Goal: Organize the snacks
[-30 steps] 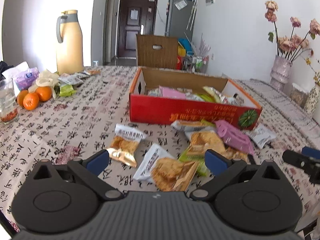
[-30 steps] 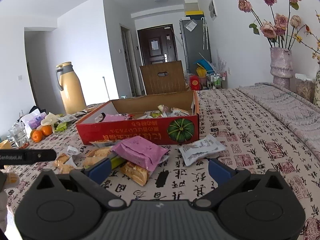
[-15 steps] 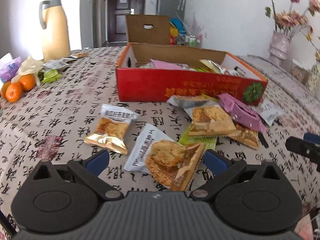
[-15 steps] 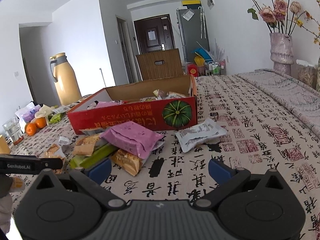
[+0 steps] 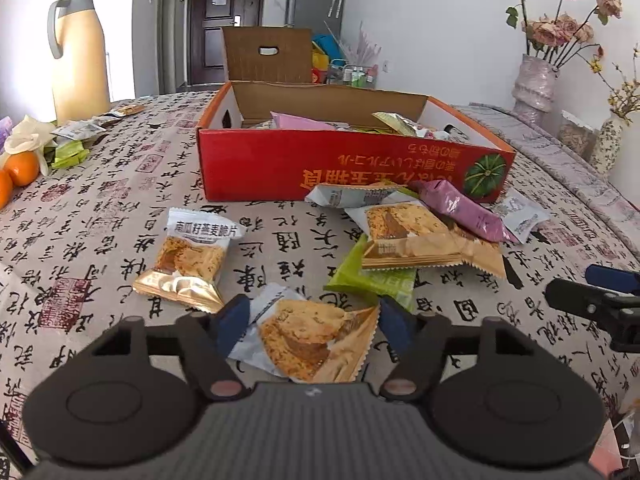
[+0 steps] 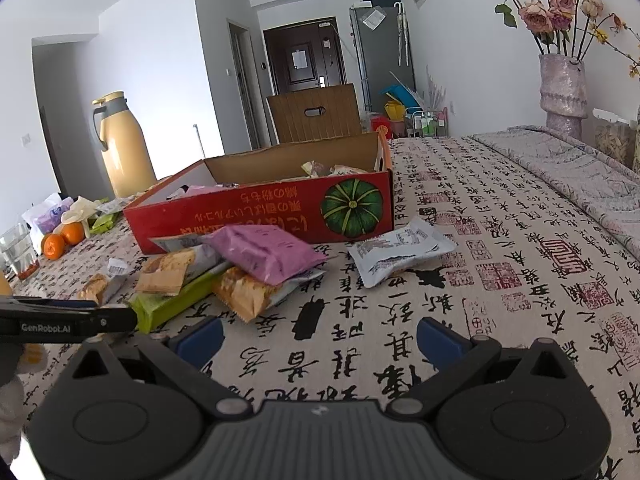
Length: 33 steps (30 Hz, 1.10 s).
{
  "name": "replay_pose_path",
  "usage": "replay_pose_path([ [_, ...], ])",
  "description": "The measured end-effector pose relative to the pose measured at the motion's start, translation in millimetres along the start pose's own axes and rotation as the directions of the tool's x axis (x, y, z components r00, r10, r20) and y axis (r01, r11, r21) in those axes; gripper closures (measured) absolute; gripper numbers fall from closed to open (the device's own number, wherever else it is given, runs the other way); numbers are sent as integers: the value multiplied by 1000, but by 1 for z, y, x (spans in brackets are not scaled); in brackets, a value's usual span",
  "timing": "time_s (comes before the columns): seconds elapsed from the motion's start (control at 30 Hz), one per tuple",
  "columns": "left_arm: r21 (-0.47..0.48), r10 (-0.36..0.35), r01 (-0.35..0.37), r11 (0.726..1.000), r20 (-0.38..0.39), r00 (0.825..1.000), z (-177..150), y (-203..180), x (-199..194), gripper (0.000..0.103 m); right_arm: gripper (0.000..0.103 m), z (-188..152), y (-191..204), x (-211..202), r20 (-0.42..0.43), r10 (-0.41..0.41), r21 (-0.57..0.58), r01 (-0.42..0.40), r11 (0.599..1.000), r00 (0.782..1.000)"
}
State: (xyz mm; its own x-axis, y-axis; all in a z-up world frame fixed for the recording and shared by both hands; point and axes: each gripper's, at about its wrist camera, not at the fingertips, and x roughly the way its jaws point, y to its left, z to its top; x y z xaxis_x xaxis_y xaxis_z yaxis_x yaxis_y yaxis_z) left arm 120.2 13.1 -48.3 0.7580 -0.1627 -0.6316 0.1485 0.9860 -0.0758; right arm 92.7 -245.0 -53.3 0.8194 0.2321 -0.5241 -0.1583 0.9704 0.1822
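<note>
A white and gold biscuit packet lies on the printed tablecloth between the blue pads of my left gripper, whose jaws are closing around it; the pads sit at its edges without squeezing it. A second gold packet lies to its left. Farther on is a loose heap: a green packet, gold packets and a pink packet. Behind them the red cardboard box holds several snacks. My right gripper is open over bare cloth, with the pink packet and a white packet ahead of it.
A yellow thermos jug, oranges and small packets stand at the far left. A vase of dried roses is at the far right. The left gripper's side shows at the left of the right wrist view.
My left gripper sank toward the table and its jaws narrowed from wide open to the edges of the white and gold packet. The right gripper dropped slightly, still open.
</note>
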Motion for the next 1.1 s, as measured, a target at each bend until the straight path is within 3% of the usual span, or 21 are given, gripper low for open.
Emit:
replay_pose_path([
  [0.33,-21,1,-1,1000,13,1000,-3,4,-9,51,0,-1,4,2,-7,-2,-9,2,1000,1000],
  [0.47,-13,7,-6,1000,33,999,-2,4,-15,50,0,-1,6,2,-9,-1,-14,1,1000,1000],
  [0.57,-9,20,-20,1000,29,999,-3,4,-16,39,0,-2,6,2,-12,-1,-16,1,1000,1000],
  [0.63,-2,21,-21,1000,24,999,-5,3,-17,25,0,-3,6,2,-13,-4,-15,3,1000,1000],
  [0.77,25,35,-35,999,-11,999,-12,4,-11,23,0,-5,5,4,-20,-10,-14,9,1000,1000],
  [0.87,29,60,-60,998,-14,998,-16,5,-7,30,0,-6,4,7,-27,-11,-11,11,1000,1000],
  [0.93,20,42,-42,999,-6,999,-14,7,-10,49,0,-6,5,9,-31,-9,-12,9,1000,999],
  [1.1,14,41,-41,999,10,999,-13,6,-14,54,0,-8,8,12,-39,-5,-20,4,1000,999],
])
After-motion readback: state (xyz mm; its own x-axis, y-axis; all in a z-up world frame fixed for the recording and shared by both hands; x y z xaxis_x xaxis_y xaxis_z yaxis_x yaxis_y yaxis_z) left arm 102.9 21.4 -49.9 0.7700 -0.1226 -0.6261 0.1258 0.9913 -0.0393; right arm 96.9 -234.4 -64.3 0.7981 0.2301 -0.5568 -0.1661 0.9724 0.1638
